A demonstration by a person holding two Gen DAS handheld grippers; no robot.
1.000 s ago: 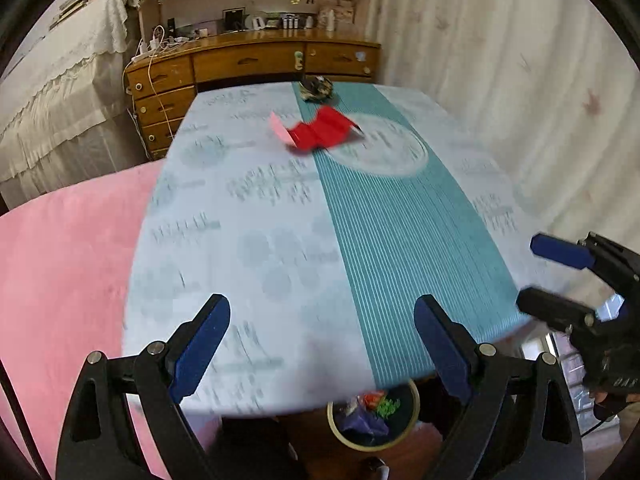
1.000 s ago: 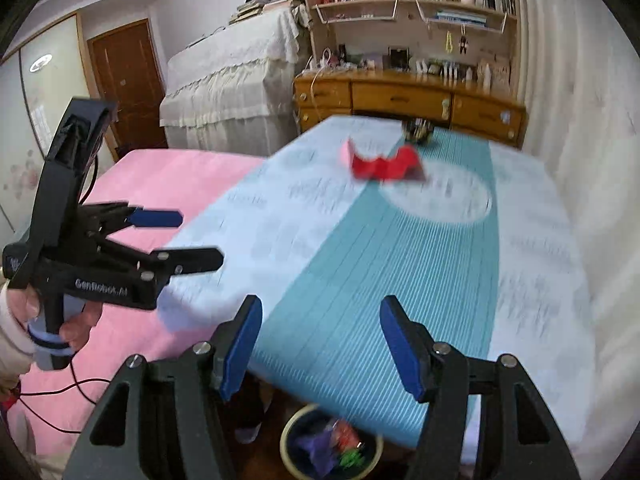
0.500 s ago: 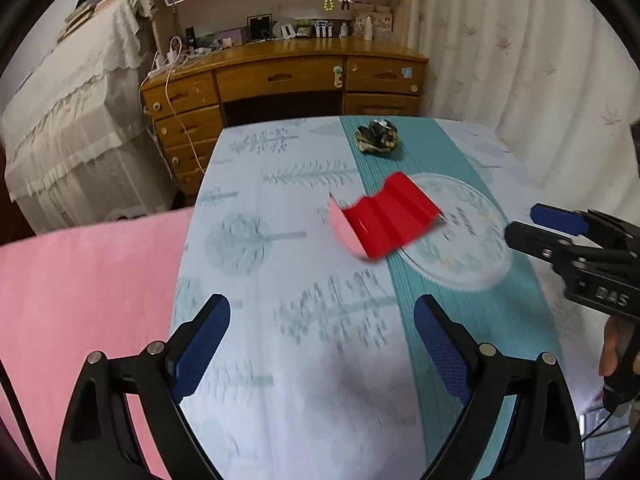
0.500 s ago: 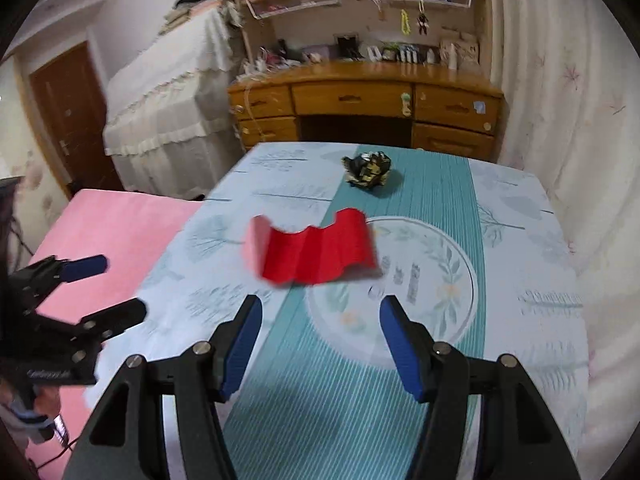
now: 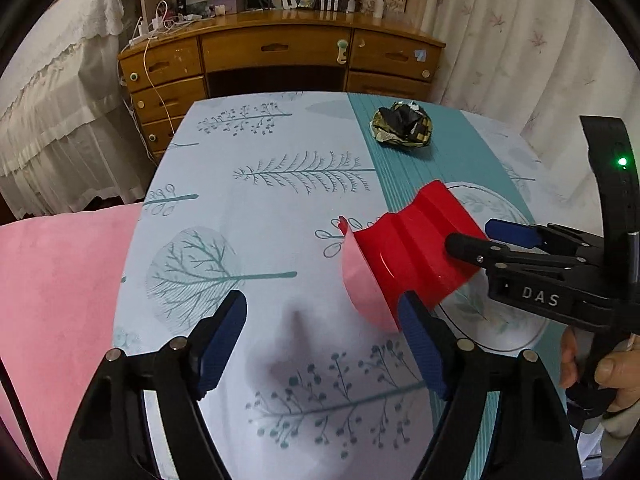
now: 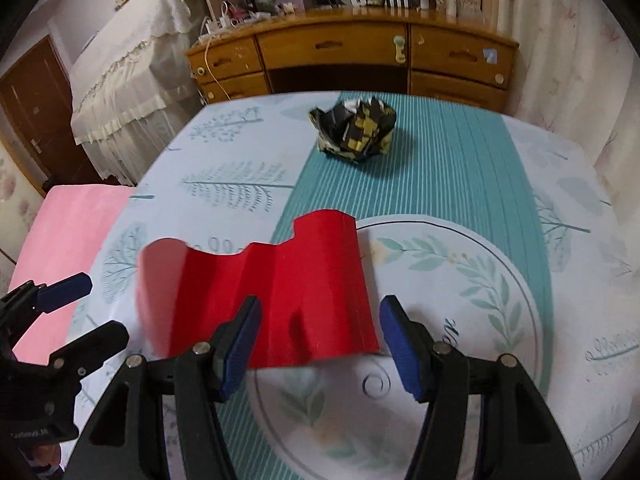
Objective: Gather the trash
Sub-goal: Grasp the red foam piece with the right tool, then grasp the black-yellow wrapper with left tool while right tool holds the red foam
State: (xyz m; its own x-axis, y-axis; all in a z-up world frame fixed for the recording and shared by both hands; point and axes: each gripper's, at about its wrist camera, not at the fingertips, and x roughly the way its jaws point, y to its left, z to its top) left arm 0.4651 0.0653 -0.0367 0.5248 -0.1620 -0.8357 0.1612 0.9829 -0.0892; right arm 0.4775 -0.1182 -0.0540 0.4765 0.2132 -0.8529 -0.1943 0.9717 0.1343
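- My right tool (image 6: 318, 338) was wide open, holding nothing, its fingers (image 6: 240, 340) astride the near edge of the red paper (image 6: 280, 292) on the counter (image 6: 460, 168).
- My left tool (image 5: 324, 344) gaped empty just beside the paper, possibly touching it.
- A crumpled wrapper (image 6: 354, 130) lay well beyond.

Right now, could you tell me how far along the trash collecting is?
Nothing on the table looks collected yet. In hand: the right tool is open at the near edge of the red folded paper, not gripping it; the left tool is open beside it. Left: grasp the paper, then the crumpled dark wrapper at the far end.
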